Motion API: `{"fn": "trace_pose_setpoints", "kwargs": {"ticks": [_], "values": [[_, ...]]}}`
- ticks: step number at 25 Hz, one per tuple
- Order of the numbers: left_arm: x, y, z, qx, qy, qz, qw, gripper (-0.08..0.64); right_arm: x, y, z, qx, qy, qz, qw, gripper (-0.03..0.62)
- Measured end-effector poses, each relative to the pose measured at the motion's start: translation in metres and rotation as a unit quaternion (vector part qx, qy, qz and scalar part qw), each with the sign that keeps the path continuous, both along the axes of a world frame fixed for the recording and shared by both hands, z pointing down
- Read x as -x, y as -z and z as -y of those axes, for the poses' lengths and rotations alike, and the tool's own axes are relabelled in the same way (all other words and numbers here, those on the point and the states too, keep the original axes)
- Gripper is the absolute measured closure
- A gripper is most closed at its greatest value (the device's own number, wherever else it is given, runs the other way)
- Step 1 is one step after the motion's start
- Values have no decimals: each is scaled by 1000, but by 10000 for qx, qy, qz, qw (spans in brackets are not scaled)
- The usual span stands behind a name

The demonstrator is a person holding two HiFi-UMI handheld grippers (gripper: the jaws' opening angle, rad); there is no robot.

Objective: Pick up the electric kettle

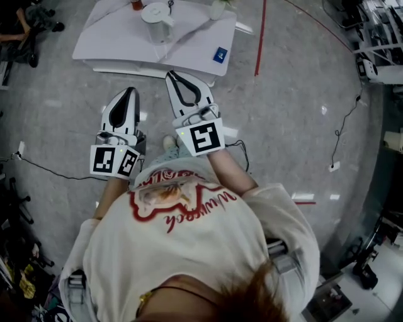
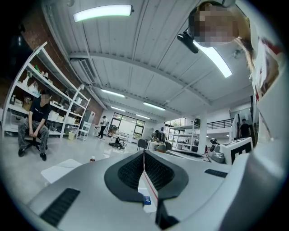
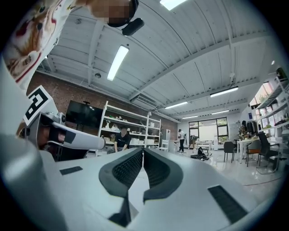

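The electric kettle (image 1: 157, 22), pale with a lid, stands on a low white table (image 1: 107, 47) at the top of the head view. Both grippers are held side by side in front of the person, short of the table's near edge. My left gripper (image 1: 131, 90) is shut with nothing between its jaws; its tips meet in the left gripper view (image 2: 144, 153). My right gripper (image 1: 171, 74) is also shut and empty, its tip close to the table edge, its pads touching in the right gripper view (image 3: 143, 151). The kettle appears in neither gripper view.
On the table lie a small blue card (image 1: 220, 55) and a red bottle (image 1: 136, 5). A red line (image 1: 259, 38) runs along the floor to the right. Cables (image 1: 343, 129) trail over the floor. A person sits by white shelves (image 2: 35, 122).
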State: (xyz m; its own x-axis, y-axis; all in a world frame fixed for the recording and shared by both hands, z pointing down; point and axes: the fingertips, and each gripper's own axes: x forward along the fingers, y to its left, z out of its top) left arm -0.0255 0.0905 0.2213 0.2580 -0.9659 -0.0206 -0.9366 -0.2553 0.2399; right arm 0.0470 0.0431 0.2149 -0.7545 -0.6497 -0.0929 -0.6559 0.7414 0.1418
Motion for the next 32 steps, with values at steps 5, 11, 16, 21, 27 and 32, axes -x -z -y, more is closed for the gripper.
{"fn": "trace_pose_setpoints", "kwargs": {"ticks": [5, 11, 16, 21, 27, 32], "values": [[16, -6, 9, 54, 17, -40, 10000, 547, 15, 2, 15, 21, -48, 143, 9999, 572], [33, -18, 24, 125, -25, -36, 9999, 547, 29, -10, 20, 150, -148, 246, 9995, 573], [44, -27, 46, 159, -12, -42, 9999, 548, 32, -27, 38, 295, -252, 127, 9992, 572], [57, -42, 80, 151, 31, -83, 9998, 548, 44, -36, 72, 267, -233, 237, 9991, 573], [69, -31, 145, 59, 153, -94, 9998, 547, 54, -28, 141, 262, -186, 225, 9992, 572], [78, -9, 208, -125, 267, 77, 9995, 546, 69, -8, 197, 195, 132, 256, 9994, 572]]}}
